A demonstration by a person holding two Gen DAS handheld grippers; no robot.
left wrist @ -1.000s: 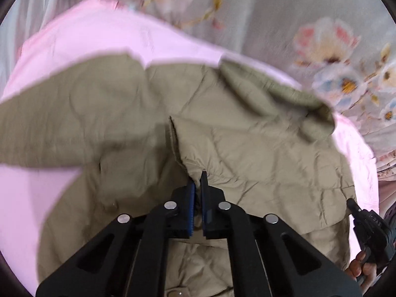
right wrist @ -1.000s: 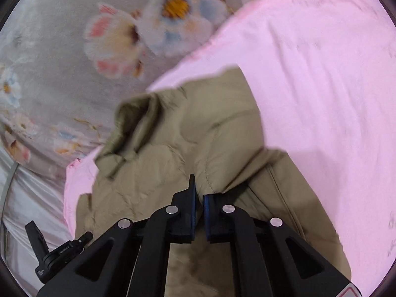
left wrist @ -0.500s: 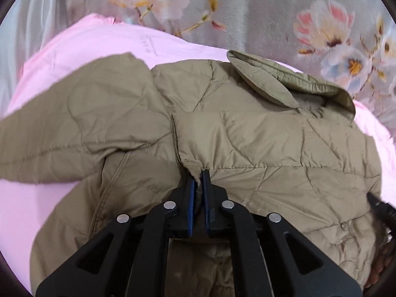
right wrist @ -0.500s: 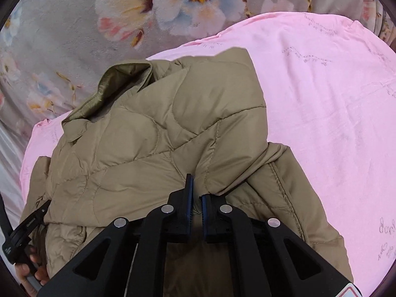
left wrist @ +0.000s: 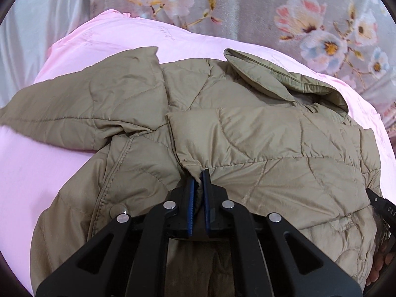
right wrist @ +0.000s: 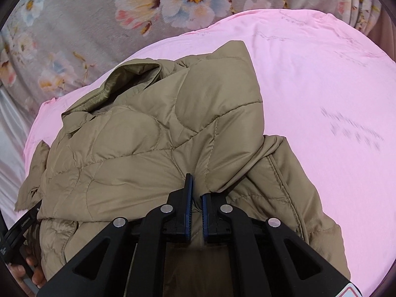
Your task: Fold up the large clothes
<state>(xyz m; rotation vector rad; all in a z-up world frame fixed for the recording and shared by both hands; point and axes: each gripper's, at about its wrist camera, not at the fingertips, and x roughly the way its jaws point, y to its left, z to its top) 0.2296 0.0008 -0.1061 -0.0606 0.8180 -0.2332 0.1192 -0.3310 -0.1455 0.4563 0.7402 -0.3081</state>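
Note:
An olive quilted jacket [left wrist: 259,133] lies on a pink sheet [left wrist: 37,173], collar at the far side. One sleeve [left wrist: 81,113] lies out to the left. My left gripper [left wrist: 198,175] is shut on a folded edge of the jacket, held low over the garment. In the right wrist view the same jacket [right wrist: 153,143] fills the middle, and my right gripper [right wrist: 195,188] is shut on another fold of it. The other gripper's handle and a hand show at each view's lower edge [left wrist: 381,210] [right wrist: 17,232].
The pink sheet [right wrist: 321,104] spreads wide to the right of the jacket. A grey flowered blanket [right wrist: 99,19] lies beyond the sheet's far edge. Pale satin fabric [left wrist: 29,29] lies at the far left.
Both grippers have lowered and carried the held jacket panel forward over the body. The jacket now lies flatter on the sheet and the left sleeve has settled.

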